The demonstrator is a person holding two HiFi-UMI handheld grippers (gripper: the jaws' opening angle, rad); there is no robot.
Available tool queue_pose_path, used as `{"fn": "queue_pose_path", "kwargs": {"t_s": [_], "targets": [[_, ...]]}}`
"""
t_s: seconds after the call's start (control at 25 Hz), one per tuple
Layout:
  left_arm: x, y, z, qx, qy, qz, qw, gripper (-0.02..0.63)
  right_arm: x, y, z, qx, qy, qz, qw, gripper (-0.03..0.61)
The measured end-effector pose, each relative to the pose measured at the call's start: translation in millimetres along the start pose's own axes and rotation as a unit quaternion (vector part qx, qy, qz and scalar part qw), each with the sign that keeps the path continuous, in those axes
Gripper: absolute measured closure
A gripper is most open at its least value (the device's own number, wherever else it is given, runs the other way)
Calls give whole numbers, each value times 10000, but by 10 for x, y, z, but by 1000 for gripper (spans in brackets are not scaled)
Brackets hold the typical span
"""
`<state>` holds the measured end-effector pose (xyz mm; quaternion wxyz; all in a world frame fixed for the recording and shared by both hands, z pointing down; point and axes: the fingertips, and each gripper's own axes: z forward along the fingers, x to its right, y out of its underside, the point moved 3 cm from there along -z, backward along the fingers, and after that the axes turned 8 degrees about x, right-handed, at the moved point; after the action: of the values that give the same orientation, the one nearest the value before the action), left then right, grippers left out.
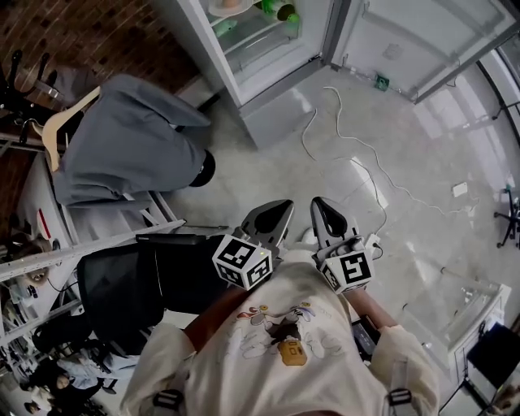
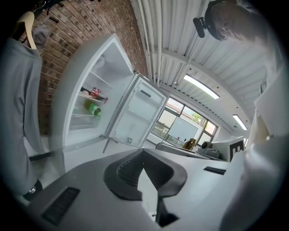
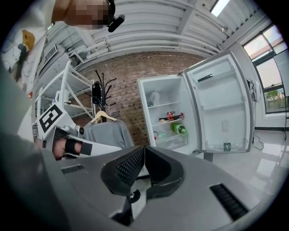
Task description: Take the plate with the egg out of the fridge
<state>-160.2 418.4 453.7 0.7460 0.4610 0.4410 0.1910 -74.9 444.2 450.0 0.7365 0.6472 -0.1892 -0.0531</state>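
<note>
Approach step, nothing grasped yet. Nearest: left gripper (image 1: 275,216) and right gripper (image 1: 327,213) are held side by side close to the person's chest, above the pale shirt (image 1: 244,357), both aimed toward the fridge. In the left gripper view the jaws are closed tip to tip with nothing between them. The right gripper view shows the same: pads meeting, empty.

Further out there is bare glossy floor (image 1: 406,203) with a white cable (image 1: 357,158) trailing across it. A grey garment (image 1: 122,146) on a wooden hanger (image 1: 61,122) hangs off to the left, near the fridge side.

Far: fridge (image 1: 268,114) stands well apart from both grippers, its door (image 1: 422,41) already swung wide to the right, so no door step is needed. On the shelves are red cans (image 3: 174,116) and a green bottle (image 1: 280,10) lying on its side. A pale round plate (image 1: 230,6) with something tan on it sits just left of the bottle at the head view's top edge. It's likely the egg plate, too small to be sure, and it can't be made out in the gripper views.

Next, as I judge it: walk in to close the gap and open one gripper's jaws. Bring them level to the plate rim clear of the bottle, clamp the rim and draw the plate straight out, kept flat so the egg doesn't roll off
</note>
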Motion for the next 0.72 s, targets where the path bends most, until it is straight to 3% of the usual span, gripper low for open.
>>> {"fn": "queue_pose_path", "kwargs": {"t_s": [0.28, 0.44, 0.72], "targets": [[-389, -122, -116, 75, 134, -138, 9998, 604, -87, 114, 261, -208, 312, 2, 9993, 572], [-681, -83, -229, -130, 171, -361, 9991, 606, -198, 200, 408, -229, 533, 251, 9980, 572], [-1025, -264, -197, -145, 134, -372, 9991, 606, -251, 195, 730, -337, 484, 292, 9978, 572]]}}
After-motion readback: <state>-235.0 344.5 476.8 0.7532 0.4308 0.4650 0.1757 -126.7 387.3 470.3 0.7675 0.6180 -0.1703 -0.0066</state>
